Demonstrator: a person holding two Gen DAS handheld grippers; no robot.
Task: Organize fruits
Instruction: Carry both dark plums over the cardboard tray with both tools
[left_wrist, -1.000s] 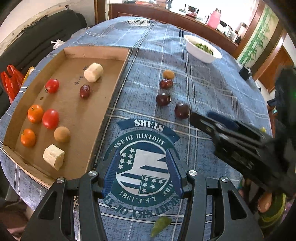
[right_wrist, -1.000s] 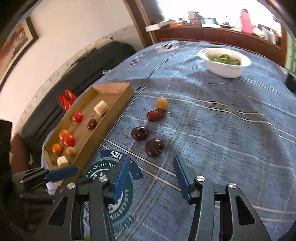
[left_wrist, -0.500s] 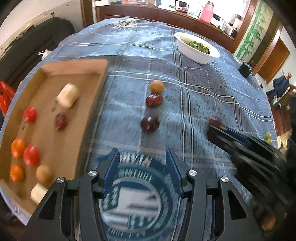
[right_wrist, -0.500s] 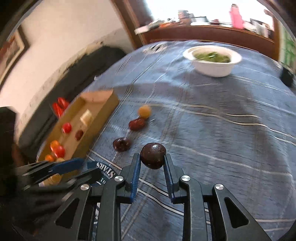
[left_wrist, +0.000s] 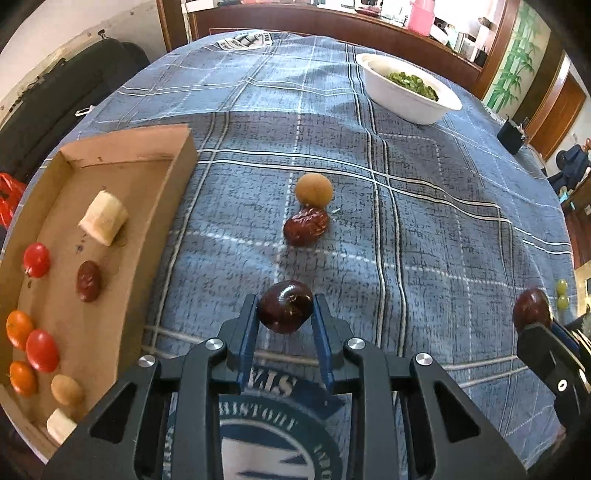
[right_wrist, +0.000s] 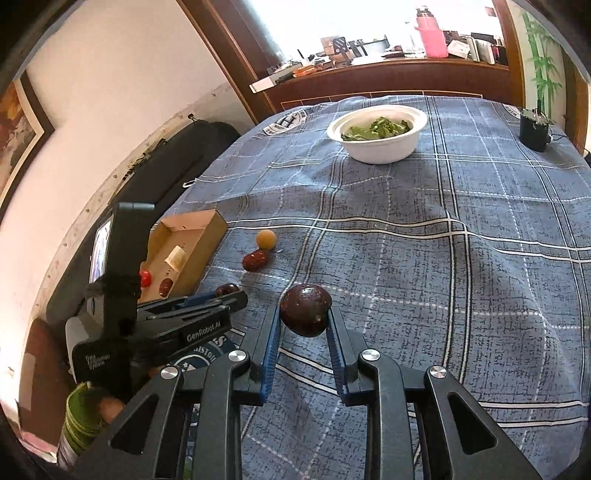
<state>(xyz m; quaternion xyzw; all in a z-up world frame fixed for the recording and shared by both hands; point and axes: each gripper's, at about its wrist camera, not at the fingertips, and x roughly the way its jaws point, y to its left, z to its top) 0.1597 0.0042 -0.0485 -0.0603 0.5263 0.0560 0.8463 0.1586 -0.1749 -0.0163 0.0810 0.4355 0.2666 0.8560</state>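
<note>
My left gripper (left_wrist: 284, 300) has its jaws closing tight on a dark plum (left_wrist: 286, 314) on the blue checked cloth, both pads pressed to its sides. The right gripper (right_wrist: 304, 314) is shut on a second dark plum (right_wrist: 304, 308), held above the cloth; in the left wrist view that plum (left_wrist: 532, 308) shows at the right edge. Beyond lie a red date (left_wrist: 306, 230) and a tan round fruit (left_wrist: 314, 189). A cardboard tray (left_wrist: 147, 221) at the left holds tomatoes, small oranges, banana pieces, a date and a tan fruit.
A white bowl of greens (left_wrist: 406, 92) stands at the far side of the table. Two green grapes (left_wrist: 561, 293) lie near the right edge. A small black box (right_wrist: 533, 127) sits far right. A black sofa runs behind the tray.
The left gripper moved forward over the cloth and closed on the near plum. The right gripper closed on the other plum and carried it up and away to the right.
</note>
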